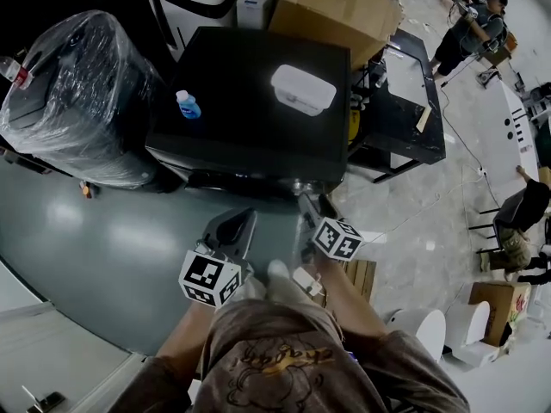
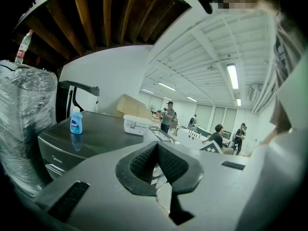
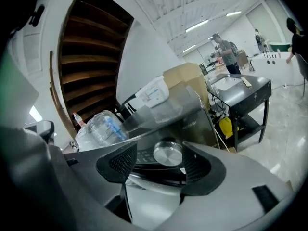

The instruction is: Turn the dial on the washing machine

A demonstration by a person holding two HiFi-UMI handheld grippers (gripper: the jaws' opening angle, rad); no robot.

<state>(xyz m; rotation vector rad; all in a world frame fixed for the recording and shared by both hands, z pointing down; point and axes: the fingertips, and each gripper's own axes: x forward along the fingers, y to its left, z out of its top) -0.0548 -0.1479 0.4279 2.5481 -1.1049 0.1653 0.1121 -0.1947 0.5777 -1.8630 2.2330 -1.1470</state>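
Note:
The dark grey washing machine (image 1: 250,76) stands just ahead of me, its control panel facing me. Its round silver dial (image 3: 168,153) shows in the right gripper view, framed between the two black pads (image 3: 117,163) with a gap on each side. My right gripper (image 3: 156,163) is open, and in the head view my right gripper (image 1: 308,203) reaches up to the machine's front edge. My left gripper (image 1: 232,228) hangs lower and to the left, off the machine. In the left gripper view my left gripper (image 2: 157,149) has its pads meeting at the tips with nothing between them.
A blue bottle (image 1: 188,104) and a white lidded tub (image 1: 303,89) sit on the machine's top. A plastic-wrapped appliance (image 1: 82,93) stands to the left. Cardboard boxes (image 1: 340,5) are behind, a black cart (image 1: 411,101) to the right. People stand at the far right.

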